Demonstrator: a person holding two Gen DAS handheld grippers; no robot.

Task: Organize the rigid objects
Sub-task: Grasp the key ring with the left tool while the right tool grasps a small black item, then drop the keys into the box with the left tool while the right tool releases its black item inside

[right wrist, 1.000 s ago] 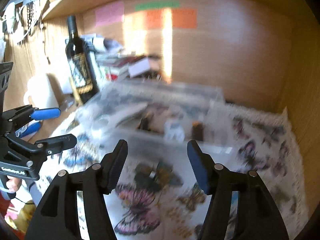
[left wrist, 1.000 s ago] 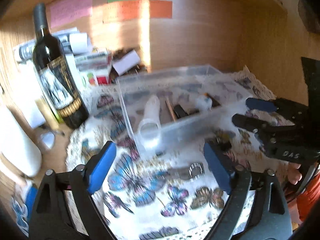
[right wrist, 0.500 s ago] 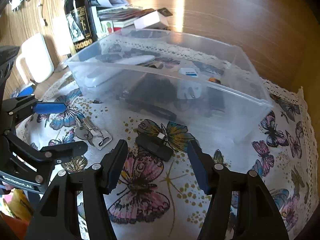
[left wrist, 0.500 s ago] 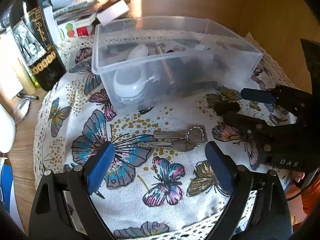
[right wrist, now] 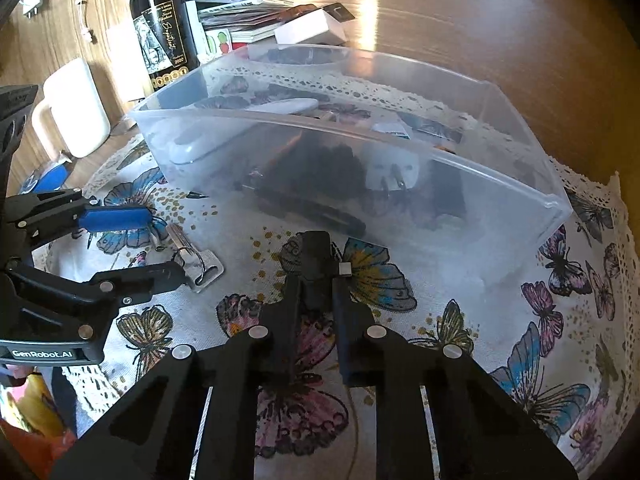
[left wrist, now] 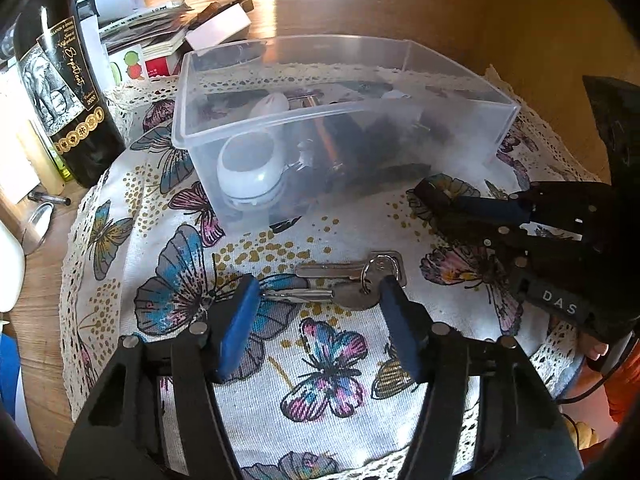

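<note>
A bunch of silver keys (left wrist: 344, 280) lies on the butterfly cloth in front of a clear plastic box (left wrist: 400, 110). My left gripper (left wrist: 316, 294) is open, its blue fingers either side of the keys, low over the cloth. The keys also show in the right wrist view (right wrist: 198, 262). My right gripper (right wrist: 316, 276) is shut on a small black clip-like object (right wrist: 316, 254) on the cloth, just in front of the box (right wrist: 552, 200). The box holds a white oval device (left wrist: 250, 172), a white plug (right wrist: 390, 172) and several dark items.
A dark wine bottle (left wrist: 64, 92) stands left of the box, with stacked papers and small boxes (left wrist: 160, 40) behind. A white mug (right wrist: 74, 108) stands at the left. A wooden wall closes off the back and right. The cloth (left wrist: 320, 380) covers a round table.
Both grippers have come down towards the cloth. My left gripper's fingers have narrowed around the keys. My right gripper has closed on the black object.
</note>
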